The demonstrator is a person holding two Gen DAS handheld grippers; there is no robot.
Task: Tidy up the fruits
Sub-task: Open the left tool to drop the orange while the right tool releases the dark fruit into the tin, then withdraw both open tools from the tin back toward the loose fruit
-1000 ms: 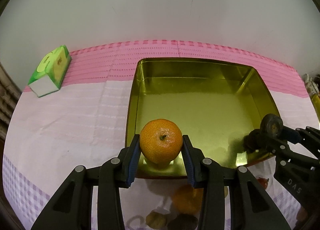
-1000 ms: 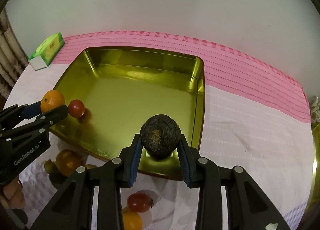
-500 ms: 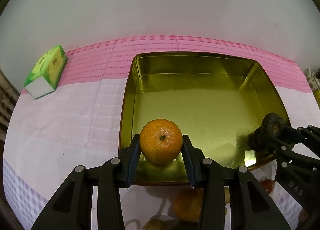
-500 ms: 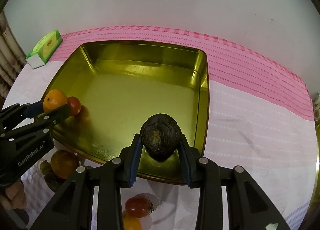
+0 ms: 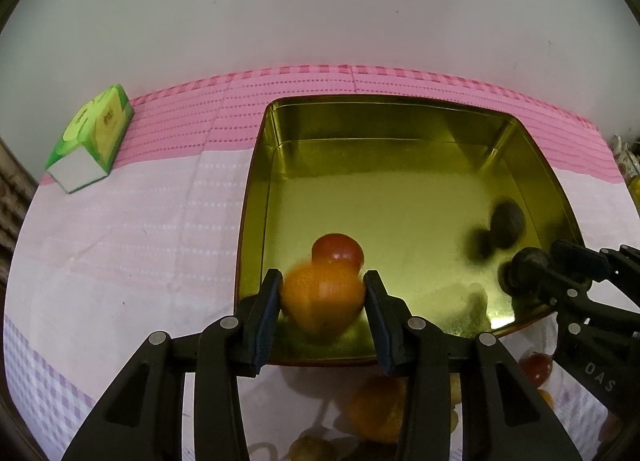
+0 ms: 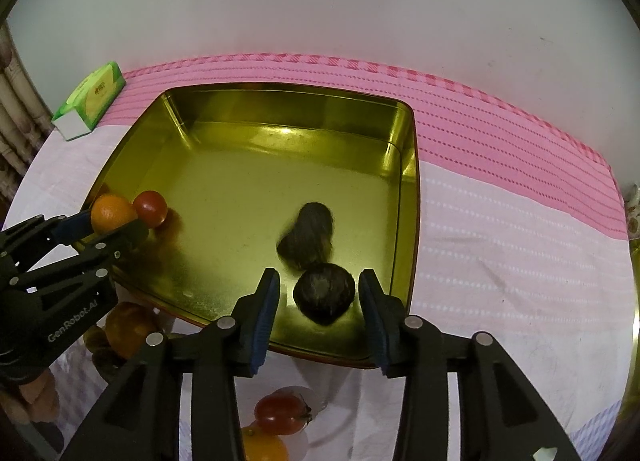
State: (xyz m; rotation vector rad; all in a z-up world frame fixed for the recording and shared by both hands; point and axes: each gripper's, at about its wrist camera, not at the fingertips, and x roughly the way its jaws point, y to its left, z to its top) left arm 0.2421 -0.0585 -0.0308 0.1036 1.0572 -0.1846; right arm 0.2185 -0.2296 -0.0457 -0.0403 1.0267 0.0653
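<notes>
My left gripper (image 5: pixel 323 293) hangs over the near left corner of the gold tray (image 5: pixel 400 109). Its jaws are opening, and the orange (image 5: pixel 322 297) between them is blurred and slipping down. A red tomato (image 5: pixel 338 251) lies in the tray just behind it. Over the tray's near right corner (image 6: pixel 404 197), my right gripper (image 6: pixel 319 295) also has its jaws opening. The dark wrinkled fruit (image 6: pixel 324 293) sits loose between them with gaps on both sides. Just beyond is a blurred dark shape (image 6: pixel 312 235); I cannot tell whether it is fruit or shadow.
A green tissue box (image 5: pixel 92 137) lies at the far left on the pink cloth (image 6: pixel 500 133). In front of the tray, on the cloth, lie more fruit: an orange (image 6: pixel 128 329), a tomato (image 6: pixel 282 413) and small brown pieces (image 5: pixel 312 449). A white wall stands behind.
The right jaws have spread and the dark fruit has come loose and dropped lower between them. The orange has gone blurred and slipped down in the left jaws. The tomato now shows behind it.
</notes>
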